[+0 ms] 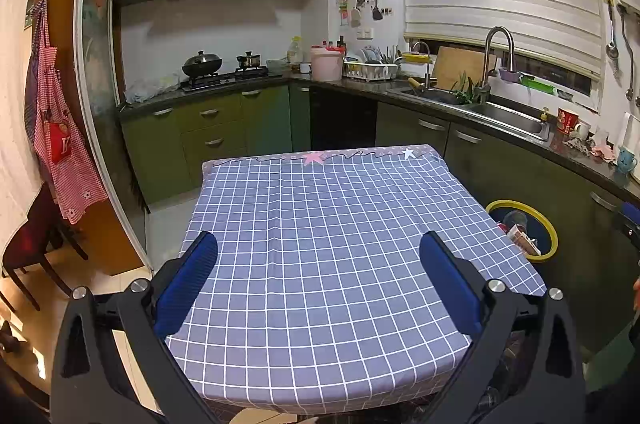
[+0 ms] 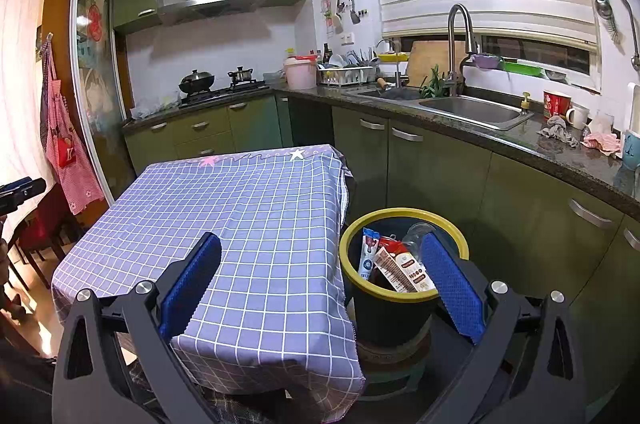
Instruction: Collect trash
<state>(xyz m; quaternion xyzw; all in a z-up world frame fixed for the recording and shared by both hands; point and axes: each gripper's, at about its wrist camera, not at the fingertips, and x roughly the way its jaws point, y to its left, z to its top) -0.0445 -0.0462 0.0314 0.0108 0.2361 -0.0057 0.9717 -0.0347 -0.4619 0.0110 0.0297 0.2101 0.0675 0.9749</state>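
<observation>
A black bin with a yellow rim [image 2: 362,224] [image 1: 549,224] stands on the floor at the table's right side. Inside it lie wrappers [image 2: 400,266], a white-and-blue pouch [image 2: 367,254] and a clear plastic bottle [image 2: 416,234]. My right gripper [image 2: 320,244] hangs open over the table's right edge, its right blue pad [image 2: 452,284] in front of the bin. My left gripper [image 1: 318,244] is open above the checked tablecloth [image 1: 320,224], with nothing between its fingers. No trash shows on the cloth.
The table with the blue checked cloth [image 2: 248,208] fills the middle. Green cabinets and a dark counter with a sink [image 2: 472,110] run along the back and right. A stove with pots [image 1: 224,70] is at the rear. A red apron [image 1: 60,144] and a chair [image 1: 28,244] are at the left.
</observation>
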